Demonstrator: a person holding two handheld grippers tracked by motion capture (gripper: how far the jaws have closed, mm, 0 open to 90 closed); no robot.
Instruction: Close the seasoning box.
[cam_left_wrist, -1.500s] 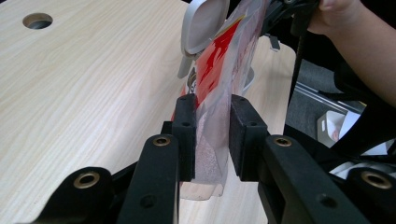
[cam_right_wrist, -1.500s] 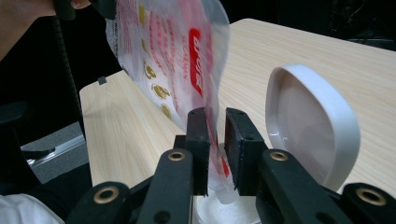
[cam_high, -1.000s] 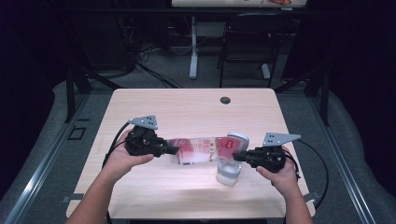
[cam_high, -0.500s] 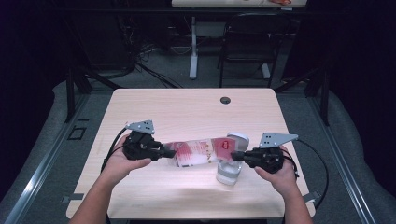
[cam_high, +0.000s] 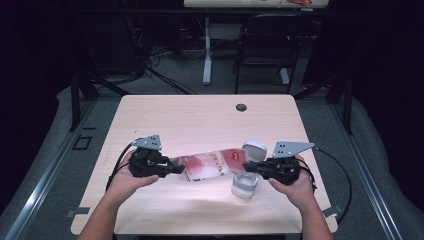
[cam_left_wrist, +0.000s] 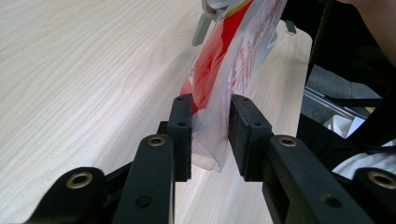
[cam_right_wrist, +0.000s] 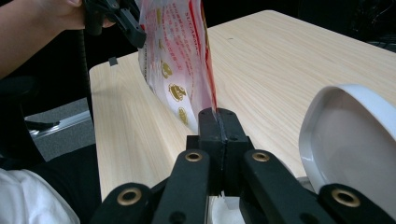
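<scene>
A red and white plastic bag (cam_high: 212, 165) stretches across the table (cam_high: 200, 120) between my two grippers. My left gripper (cam_high: 177, 169) is at its left end. In the left gripper view the bag's corner (cam_left_wrist: 212, 116) hangs loosely between the pads of the left gripper (cam_left_wrist: 211, 130), whose jaws have just been opening. My right gripper (cam_high: 246, 166) is shut on the bag's right edge; in the right gripper view the right gripper (cam_right_wrist: 218, 126) pinches the thin edge of the bag (cam_right_wrist: 177, 70). A clear cup (cam_high: 244, 185) stands just below the right gripper.
A white lid (cam_high: 254, 148) leans by the right gripper, close at the right in the right gripper view (cam_right_wrist: 355, 135). A dark grommet hole (cam_high: 241, 107) is at the table's far edge. A chair (cam_high: 262, 45) and a desk leg (cam_high: 206, 50) stand beyond the table.
My left hand has sunk toward the table and the bag's left end has come down with it. The right hand has kept still, holding its edge.
</scene>
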